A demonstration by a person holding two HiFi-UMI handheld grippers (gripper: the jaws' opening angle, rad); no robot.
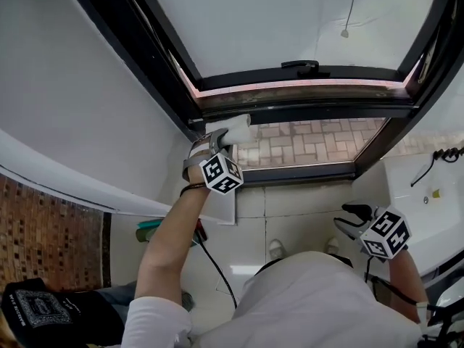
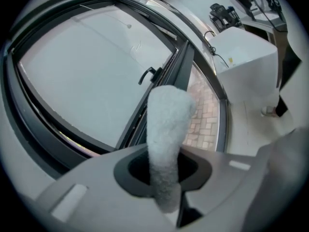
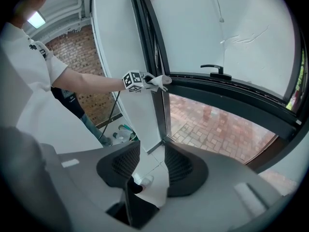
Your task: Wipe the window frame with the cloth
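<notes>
My left gripper (image 1: 220, 141) is shut on a white fluffy cloth (image 1: 234, 130). It holds the cloth against the left end of the black window frame (image 1: 312, 112), at the corner where the lower rail meets the upright. In the left gripper view the cloth (image 2: 167, 124) sticks up from between the jaws, in front of the dark frame (image 2: 181, 66). My right gripper (image 1: 349, 217) hangs low at the right, away from the window, open and holding nothing. The right gripper view shows its jaws (image 3: 152, 166) apart, and the left gripper (image 3: 150, 81) at the frame upright (image 3: 159, 57).
The sash is swung open, with a black handle (image 1: 301, 67) on its lower rail. A white box with cables (image 1: 429, 194) stands at the right. A black cable (image 1: 215, 265) and a green bottle (image 1: 155, 230) lie on the tiled floor below. Brick paving shows outside.
</notes>
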